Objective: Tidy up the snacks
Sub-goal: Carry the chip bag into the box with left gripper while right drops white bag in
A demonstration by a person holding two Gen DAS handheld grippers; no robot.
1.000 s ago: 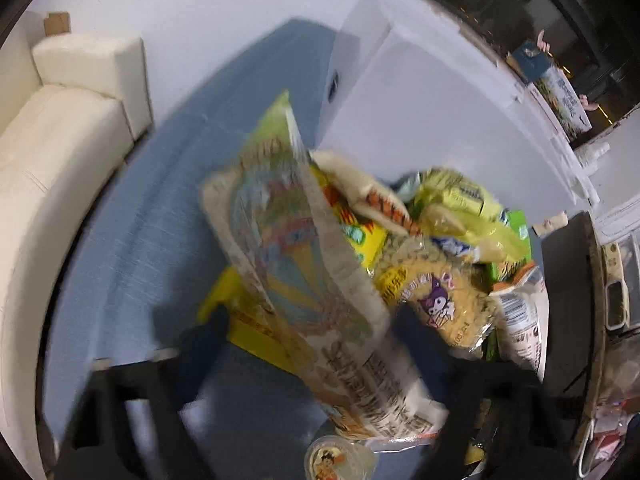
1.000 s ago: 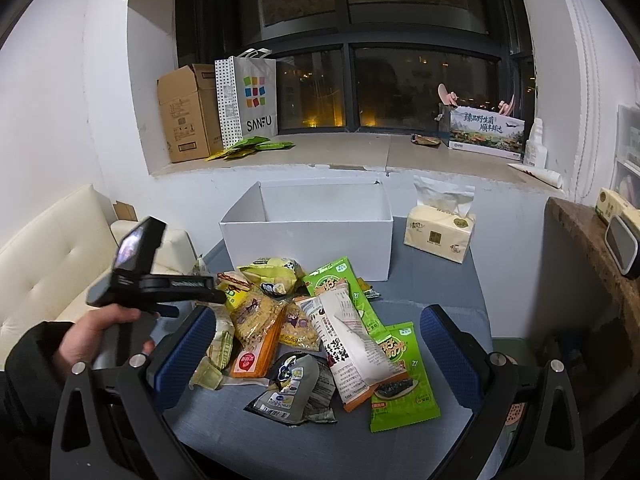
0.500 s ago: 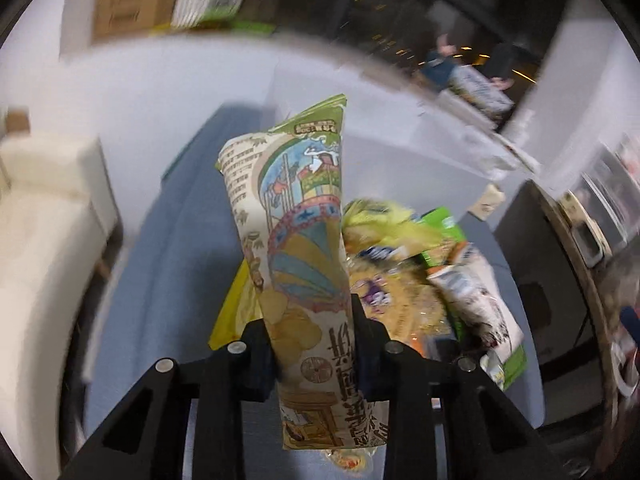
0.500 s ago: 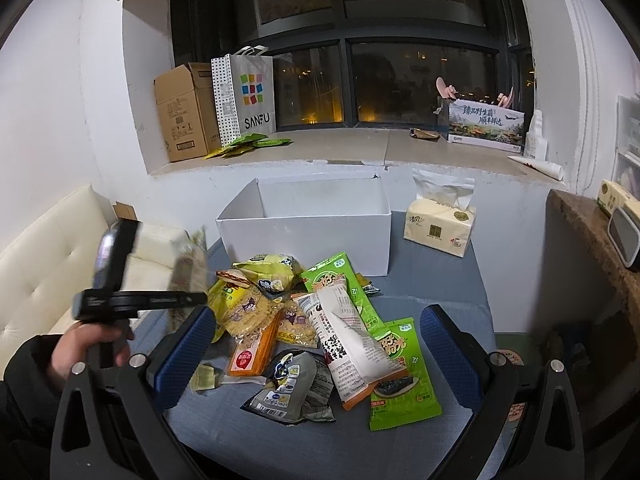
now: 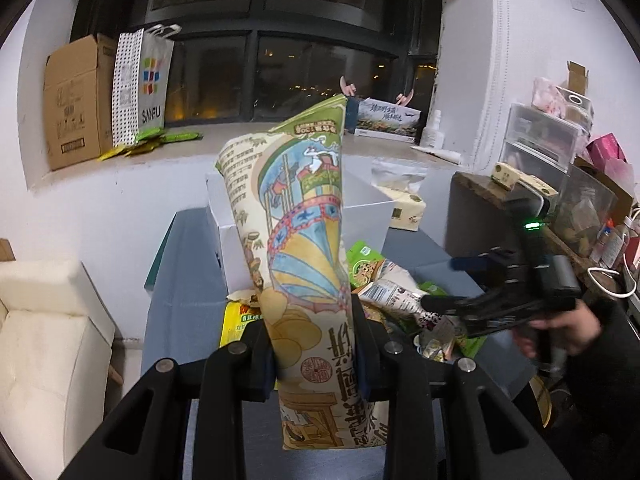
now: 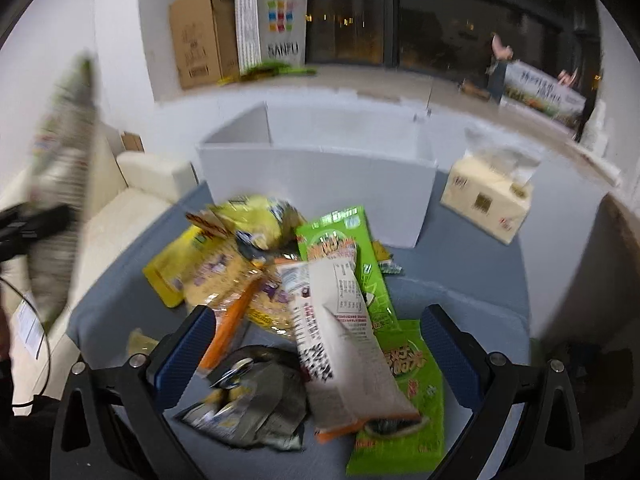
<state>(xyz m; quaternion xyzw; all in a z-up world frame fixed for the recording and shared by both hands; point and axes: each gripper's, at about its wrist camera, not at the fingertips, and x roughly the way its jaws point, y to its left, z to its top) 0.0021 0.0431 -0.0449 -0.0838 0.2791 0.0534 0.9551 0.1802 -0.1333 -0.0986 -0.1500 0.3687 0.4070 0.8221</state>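
Observation:
My left gripper [image 5: 314, 344] is shut on a tall illustrated chip bag [image 5: 300, 248] and holds it upright in the air, in front of the open white box [image 5: 368, 212]. The bag also shows blurred at the left of the right wrist view [image 6: 60, 184]. My right gripper [image 6: 320, 348] is open and hovers low over the snack pile, with a white-and-orange packet [image 6: 344, 344] between its fingers. Green packets [image 6: 396, 392], a yellow bag [image 6: 252, 220] and a dark foil pack [image 6: 256, 404] lie on the blue table [image 6: 472, 264]. The white box [image 6: 316, 176] stands behind the pile.
A tissue box [image 6: 488, 204] sits right of the white box. A cream sofa [image 5: 44, 340] is left of the table. A cardboard box [image 5: 72, 100] and a SANFU bag [image 5: 140, 84] stand on the window sill. Shelves with clutter [image 5: 560, 152] are at the right.
My left gripper has lifted the chip bag from the pile and tilted up to face the window. My right gripper has dropped down and forward over the snack pile.

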